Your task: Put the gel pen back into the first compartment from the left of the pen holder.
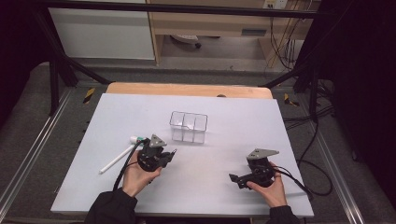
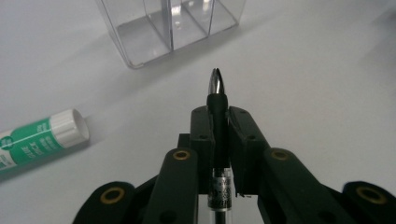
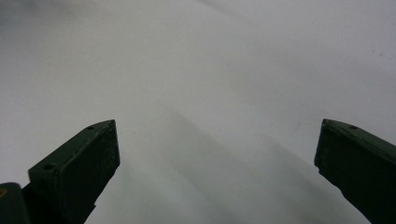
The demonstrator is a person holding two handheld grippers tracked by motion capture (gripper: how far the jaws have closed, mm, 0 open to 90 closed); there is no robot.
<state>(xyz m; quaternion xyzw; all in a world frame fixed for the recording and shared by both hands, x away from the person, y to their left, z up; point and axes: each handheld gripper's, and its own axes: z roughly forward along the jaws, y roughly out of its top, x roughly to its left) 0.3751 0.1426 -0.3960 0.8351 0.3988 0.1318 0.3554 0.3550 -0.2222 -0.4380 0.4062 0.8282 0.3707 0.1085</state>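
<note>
A: What's in the left hand-held gripper (image 2: 218, 122)?
B: A pen (image 2: 217, 100), clamped between its jaws, metal tip pointing toward the clear organizer (image 1: 188, 126) just ahead on the tabletop (image 1: 243, 121)

A: And the right hand-held gripper (image 1: 235, 178)?
B: Jaws spread wide, nothing between them, low over bare tabletop near the front right

A: Anything else lying about?
B: A glue stick (image 2: 39, 139) with green label and white cap, beside the left gripper, and a white stick (image 1: 116, 159) near it

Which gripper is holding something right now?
The left gripper: its jaws are clamped on a black pen. The right gripper has its jaws spread wide over bare table.
</note>
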